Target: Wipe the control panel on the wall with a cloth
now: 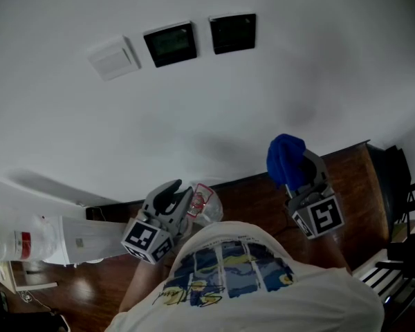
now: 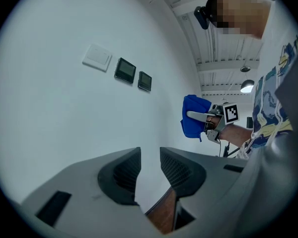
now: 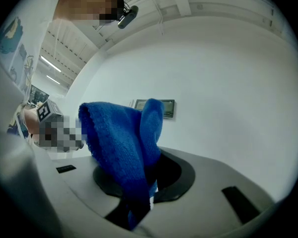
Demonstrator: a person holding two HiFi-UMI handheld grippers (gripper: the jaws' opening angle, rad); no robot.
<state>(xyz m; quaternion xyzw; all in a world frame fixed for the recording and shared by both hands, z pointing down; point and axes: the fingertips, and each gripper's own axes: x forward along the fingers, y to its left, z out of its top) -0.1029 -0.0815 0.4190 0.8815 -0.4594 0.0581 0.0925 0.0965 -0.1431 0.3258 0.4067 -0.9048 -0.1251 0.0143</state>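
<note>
Two dark control panels (image 1: 170,43) (image 1: 233,32) hang on the white wall next to a white switch plate (image 1: 113,57). All three also show in the left gripper view: panels (image 2: 124,70) (image 2: 145,81) and switch plate (image 2: 97,57). My right gripper (image 1: 292,163) is shut on a bunched blue cloth (image 1: 283,156), held below and right of the panels, off the wall. In the right gripper view the cloth (image 3: 119,138) stands up from the right gripper (image 3: 145,165), with one panel (image 3: 161,108) behind it. My left gripper (image 1: 174,194) (image 2: 150,150) hangs low, its jaws a narrow gap apart and empty.
Dark wooden floor (image 1: 252,189) meets the wall below. A crumpled clear packet (image 1: 202,203) lies by the left gripper. A white bag-like object (image 1: 34,241) sits at the left. Dark furniture (image 1: 395,185) stands at the right edge.
</note>
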